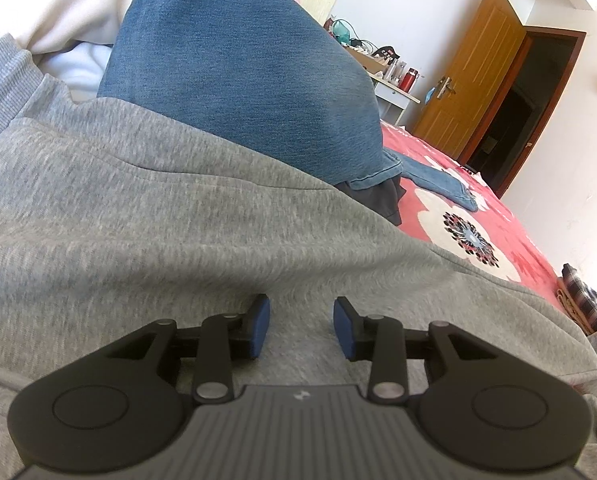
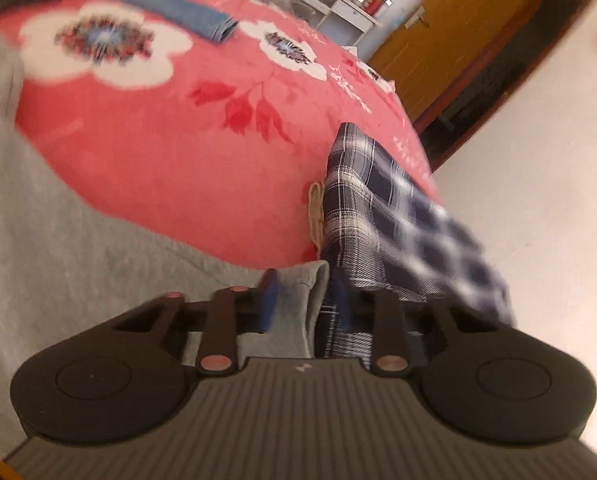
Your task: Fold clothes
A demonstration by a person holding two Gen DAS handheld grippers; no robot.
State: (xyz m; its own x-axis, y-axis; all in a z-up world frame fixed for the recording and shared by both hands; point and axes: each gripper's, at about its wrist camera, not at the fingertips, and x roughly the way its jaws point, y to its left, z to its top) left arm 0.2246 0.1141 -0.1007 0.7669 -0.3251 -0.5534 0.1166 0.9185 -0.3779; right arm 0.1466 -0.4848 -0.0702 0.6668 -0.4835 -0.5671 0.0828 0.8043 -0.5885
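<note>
A grey sweatshirt [image 1: 178, 220] lies spread on the red flowered bedspread [image 1: 518, 240] and fills most of the left wrist view. My left gripper [image 1: 301, 320] hovers just over it, open, with its blue pads [image 1: 261, 320] apart and only flat grey cloth showing between them. In the blurred right wrist view the sweatshirt [image 2: 58, 240] runs along the left, and one folded edge [image 2: 298, 292] of it lies between the fingers of my right gripper [image 2: 306, 304]. The fingers stand apart on either side of that edge. A dark plaid garment [image 2: 398, 220] lies right beside it.
Blue jeans [image 1: 238, 60] are heaped behind the sweatshirt, one leg [image 2: 170, 4] stretched over the bedspread [image 2: 158, 140]. A white garment [image 1: 58, 0] lies at the far left. The plaid garment [image 1: 590, 304] sits at the bed's right edge. Beyond are a white shelf [image 1: 394, 96] and a wooden door [image 1: 478, 72].
</note>
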